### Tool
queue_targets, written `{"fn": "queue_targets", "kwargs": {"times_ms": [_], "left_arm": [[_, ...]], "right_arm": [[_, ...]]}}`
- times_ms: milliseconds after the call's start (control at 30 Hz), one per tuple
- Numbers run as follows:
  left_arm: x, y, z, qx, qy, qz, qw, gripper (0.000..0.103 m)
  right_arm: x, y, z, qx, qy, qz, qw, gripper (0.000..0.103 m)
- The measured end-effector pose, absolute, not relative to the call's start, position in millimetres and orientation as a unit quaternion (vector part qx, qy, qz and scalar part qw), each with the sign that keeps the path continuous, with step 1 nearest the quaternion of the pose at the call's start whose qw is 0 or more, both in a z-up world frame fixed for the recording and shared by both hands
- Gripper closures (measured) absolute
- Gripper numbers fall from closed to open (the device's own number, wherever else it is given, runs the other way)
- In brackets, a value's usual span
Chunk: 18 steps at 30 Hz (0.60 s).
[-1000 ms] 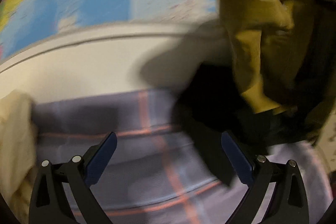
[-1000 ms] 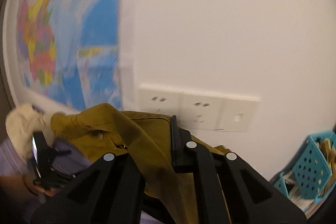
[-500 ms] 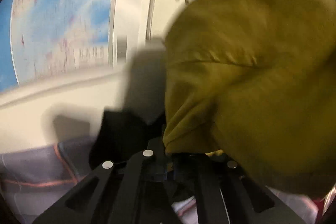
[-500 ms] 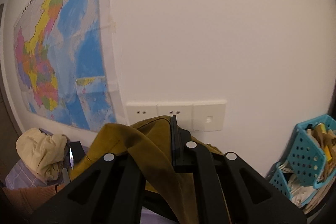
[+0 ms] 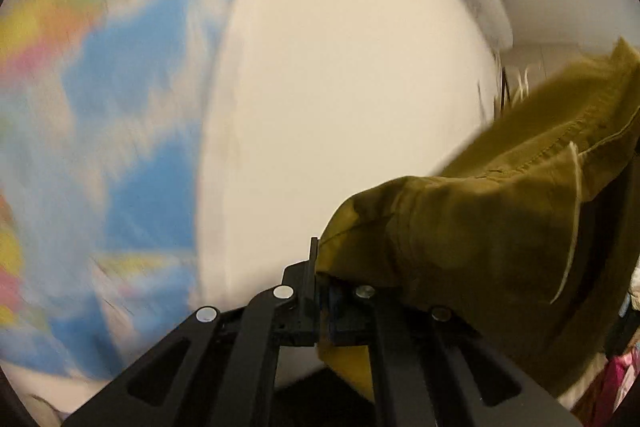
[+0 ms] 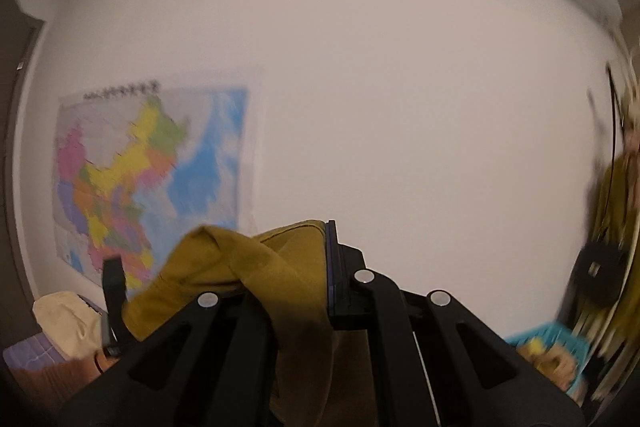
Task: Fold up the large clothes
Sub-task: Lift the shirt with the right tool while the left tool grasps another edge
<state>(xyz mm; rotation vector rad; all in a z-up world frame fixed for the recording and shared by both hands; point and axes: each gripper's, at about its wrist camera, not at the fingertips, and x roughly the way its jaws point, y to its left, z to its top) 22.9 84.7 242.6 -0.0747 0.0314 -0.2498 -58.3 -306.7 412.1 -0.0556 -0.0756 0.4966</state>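
Note:
An olive-yellow garment point(image 5: 500, 211) hangs in the air between both grippers. My left gripper point(image 5: 320, 279) is shut on one edge of it, and the cloth drapes off to the right. In the right wrist view my right gripper point(image 6: 324, 255) is shut on another part of the same garment point(image 6: 256, 271), which bunches to the left over the fingers. Both grippers point up at the white wall. The left gripper point(image 6: 114, 291) shows at the lower left of the right wrist view.
A coloured wall map point(image 6: 148, 179) hangs on the white wall at the left. A cream cloth bundle point(image 6: 68, 319) lies on a purple checked bed cover point(image 6: 28, 351) at the lower left. A blue plastic basket point(image 6: 556, 347) sits at the lower right.
The left gripper closed on the olive garment. Both grippers rose and tilted up toward the wall, lifting the garment off the bed.

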Motion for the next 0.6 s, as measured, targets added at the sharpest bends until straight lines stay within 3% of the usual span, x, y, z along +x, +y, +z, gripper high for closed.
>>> {"fn": "queue_targets", "kwargs": {"times_ms": [200, 600], "left_arm": [[-109, 101, 315, -0.009, -0.073, -0.068, 0.995, 0.101], [-354, 102, 333, 0.123, -0.111, 0.147, 0.975, 0.101]], "right_arm": [[-139, -318, 435, -0.023, -0.071, 0.293, 0.953, 0.101], [-245, -288, 393, -0.014, -0.081, 0.495, 0.865, 0.101]]}}
